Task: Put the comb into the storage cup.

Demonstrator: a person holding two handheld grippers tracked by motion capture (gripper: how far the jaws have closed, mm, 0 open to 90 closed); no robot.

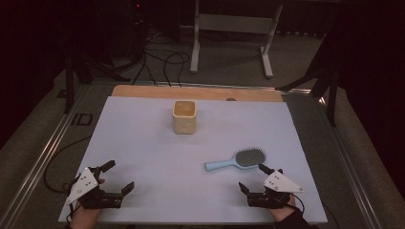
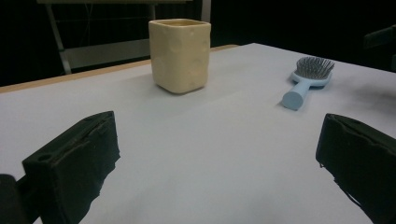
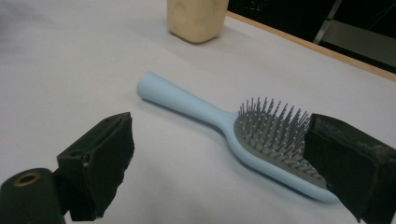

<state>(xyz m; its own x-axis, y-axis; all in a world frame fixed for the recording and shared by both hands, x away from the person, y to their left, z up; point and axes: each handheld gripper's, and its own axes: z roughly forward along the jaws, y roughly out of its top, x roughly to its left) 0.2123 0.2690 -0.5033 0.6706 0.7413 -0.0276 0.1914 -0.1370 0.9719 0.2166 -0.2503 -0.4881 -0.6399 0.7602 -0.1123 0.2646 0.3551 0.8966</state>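
A light blue hairbrush (image 1: 237, 161) lies bristles up on the white table cover, handle pointing left; it is also in the right gripper view (image 3: 224, 126) and the left gripper view (image 2: 306, 79). A cream square cup (image 1: 184, 116) stands upright farther back at the middle (image 2: 180, 53) (image 3: 197, 17). My right gripper (image 1: 252, 179) rests open at the front right, just short of the brush head, nothing between its jaws (image 3: 219, 172). At the front left my left gripper (image 1: 118, 177) lies open and empty (image 2: 219, 163), aimed toward the cup.
The white cover (image 1: 143, 148) spans the table, with a wooden strip (image 1: 143, 90) along its far edge. Beyond it stand a white metal frame (image 1: 234, 28) and cables (image 1: 162, 64) on the floor. Metal rails (image 1: 43, 152) run along the left side.
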